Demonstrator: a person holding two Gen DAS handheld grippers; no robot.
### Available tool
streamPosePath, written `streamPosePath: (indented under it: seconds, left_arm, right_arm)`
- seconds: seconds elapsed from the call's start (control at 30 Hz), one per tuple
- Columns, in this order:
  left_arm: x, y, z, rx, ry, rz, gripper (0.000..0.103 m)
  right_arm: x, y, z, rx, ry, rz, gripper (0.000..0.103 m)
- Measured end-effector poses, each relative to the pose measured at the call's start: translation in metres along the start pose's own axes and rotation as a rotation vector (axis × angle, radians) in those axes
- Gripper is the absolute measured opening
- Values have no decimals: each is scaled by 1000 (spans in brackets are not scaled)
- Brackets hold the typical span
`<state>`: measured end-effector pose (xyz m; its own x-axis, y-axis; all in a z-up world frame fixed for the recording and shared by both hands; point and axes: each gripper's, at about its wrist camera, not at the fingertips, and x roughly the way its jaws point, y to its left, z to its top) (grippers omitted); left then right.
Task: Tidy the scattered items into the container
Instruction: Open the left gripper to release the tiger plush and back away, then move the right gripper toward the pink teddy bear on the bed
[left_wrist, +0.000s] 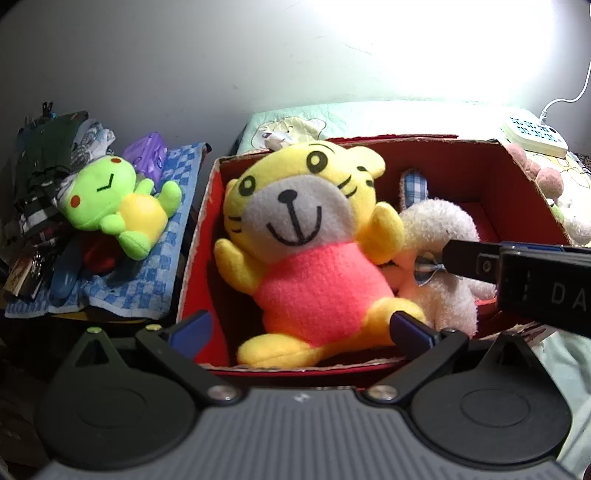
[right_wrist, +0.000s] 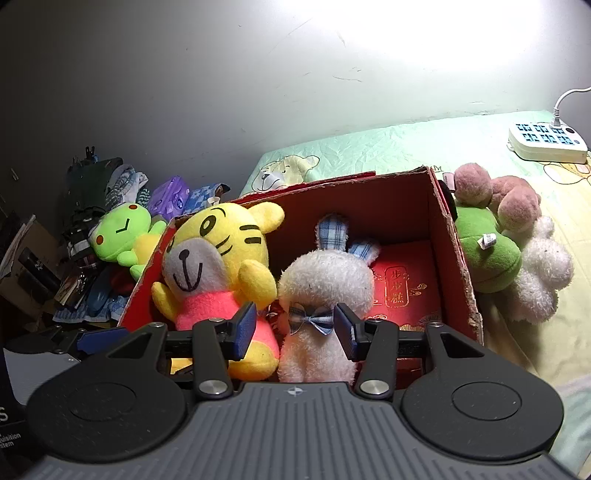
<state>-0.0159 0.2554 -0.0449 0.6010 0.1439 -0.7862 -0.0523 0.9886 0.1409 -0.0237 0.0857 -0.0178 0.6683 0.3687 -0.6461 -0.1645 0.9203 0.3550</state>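
Observation:
A red cardboard box (left_wrist: 461, 173) (right_wrist: 388, 206) stands on the bed. Inside it lie a yellow tiger plush (left_wrist: 306, 236) (right_wrist: 218, 251) in a pink shirt and a white rabbit plush (left_wrist: 439, 225) (right_wrist: 325, 273) with checked ears. My left gripper (left_wrist: 303, 326) is wide open at the box's near edge, its jaws on either side of the tiger's legs. My right gripper (right_wrist: 295, 328) stands half open at the rabbit's bow tie. Its right pad is against the rabbit's side, and a gap shows at the left pad. A green frog plush (left_wrist: 122, 206) (right_wrist: 122, 236) lies outside, left of the box.
Right of the box lie a green plush (right_wrist: 487, 254), a pink one (right_wrist: 513, 206) and a white one (right_wrist: 543, 273). A power strip (right_wrist: 546, 142) sits at the far right of the bed. The frog rests on a blue checked towel (left_wrist: 147, 280) beside piled clothes (left_wrist: 44, 184).

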Motion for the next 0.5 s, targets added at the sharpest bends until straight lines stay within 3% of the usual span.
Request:
streamPosePath:
  seconds: [0.5]
  left_arm:
    - [-9,-22,4,-38,14,-3,102]
  right_arm:
    - [-28,-19,-1,-21,-44,32,51]
